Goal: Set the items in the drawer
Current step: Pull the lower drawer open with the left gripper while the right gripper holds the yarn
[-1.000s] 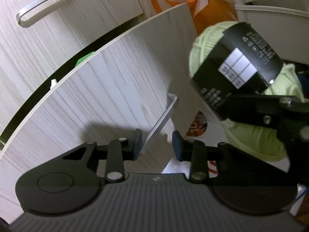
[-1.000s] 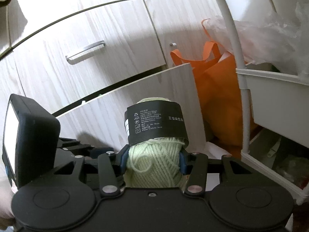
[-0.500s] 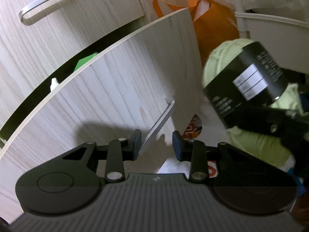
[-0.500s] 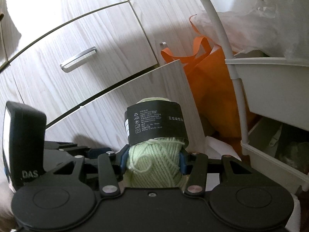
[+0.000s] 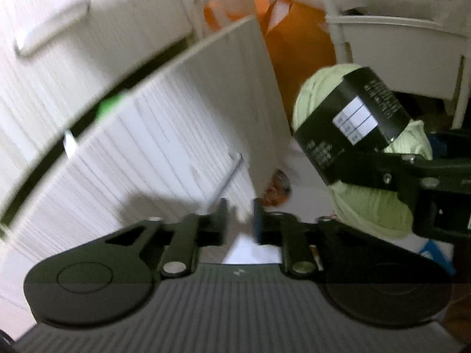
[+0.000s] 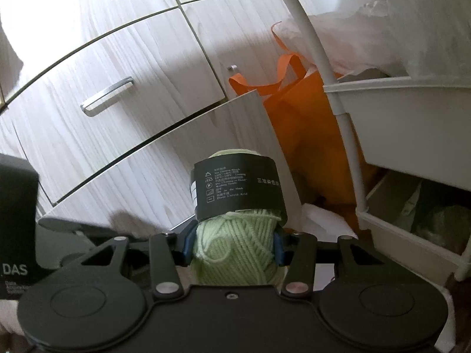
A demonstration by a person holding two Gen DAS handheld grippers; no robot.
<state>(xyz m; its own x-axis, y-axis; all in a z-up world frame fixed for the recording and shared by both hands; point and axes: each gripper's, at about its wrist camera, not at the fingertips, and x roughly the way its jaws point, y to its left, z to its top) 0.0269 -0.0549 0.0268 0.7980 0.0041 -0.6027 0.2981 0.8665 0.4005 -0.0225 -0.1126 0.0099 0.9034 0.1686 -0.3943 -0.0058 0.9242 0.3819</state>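
Note:
My right gripper (image 6: pixel 234 245) is shut on a pale green yarn ball (image 6: pixel 235 253) with a black paper band. The ball also shows at the right of the left wrist view (image 5: pixel 376 206), held beside the drawer's right end. The light wood drawer front (image 5: pixel 164 153) is pulled partly out, with a dark gap above it. Its metal handle (image 5: pixel 228 176) runs up from between my left gripper's (image 5: pixel 240 220) fingers, which stand a little apart around the handle's lower end. The left wrist view is blurred.
An orange bag (image 6: pixel 306 123) stands to the right of the drawer. A white tiered cart (image 6: pixel 406 123) with a curved pole is further right. A shut drawer with a metal handle (image 6: pixel 107 95) sits above. Something green (image 5: pixel 113 106) shows inside the open drawer.
The drawer front has come further out with my left gripper at its handle. My right gripper with the yarn ball has shifted right, lower against the drawer front.

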